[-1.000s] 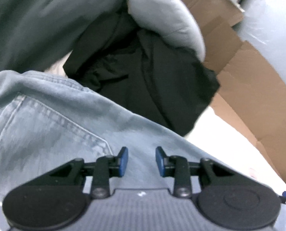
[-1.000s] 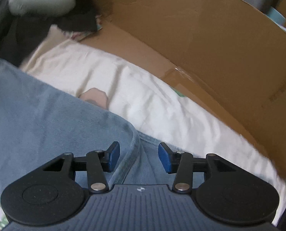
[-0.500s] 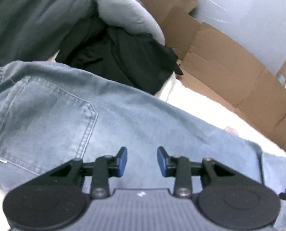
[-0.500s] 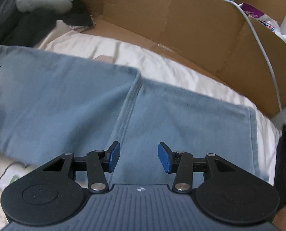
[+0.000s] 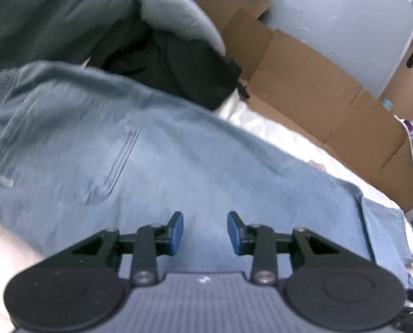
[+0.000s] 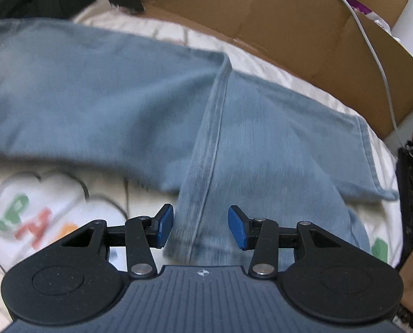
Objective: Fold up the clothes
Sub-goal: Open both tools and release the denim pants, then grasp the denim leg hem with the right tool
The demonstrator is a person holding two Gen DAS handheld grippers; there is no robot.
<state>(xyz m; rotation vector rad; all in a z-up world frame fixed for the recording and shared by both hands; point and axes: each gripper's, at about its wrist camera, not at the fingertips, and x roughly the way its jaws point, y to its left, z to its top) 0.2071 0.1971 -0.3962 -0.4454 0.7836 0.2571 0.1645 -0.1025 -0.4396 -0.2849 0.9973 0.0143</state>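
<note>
A pair of light blue jeans (image 5: 178, 161) lies spread across a cream bedsheet (image 5: 264, 127), back pocket at the left. My left gripper (image 5: 205, 231) hovers over the seat of the jeans, its blue pads apart with nothing between them. In the right wrist view the jeans (image 6: 262, 138) show one leg folded over the other, a seam running down toward the camera. My right gripper (image 6: 201, 227) is open above the near edge of that leg, pads either side of the seam without pressing it.
Brown cardboard boxes (image 5: 317, 88) (image 6: 289, 27) line the far side of the bed. A black garment (image 5: 178, 63) and a grey one (image 5: 178, 14) are piled at the upper left. A white cable (image 6: 378, 63) hangs over the cardboard. The sheet carries a coloured print (image 6: 34, 213); a dark bag (image 6: 412, 194) stands at right.
Both views have pulled back toward the near side of the bed, so more of the jeans now shows. The right view now reaches the jeans' near edge and the printed sheet. Both grippers stay open.
</note>
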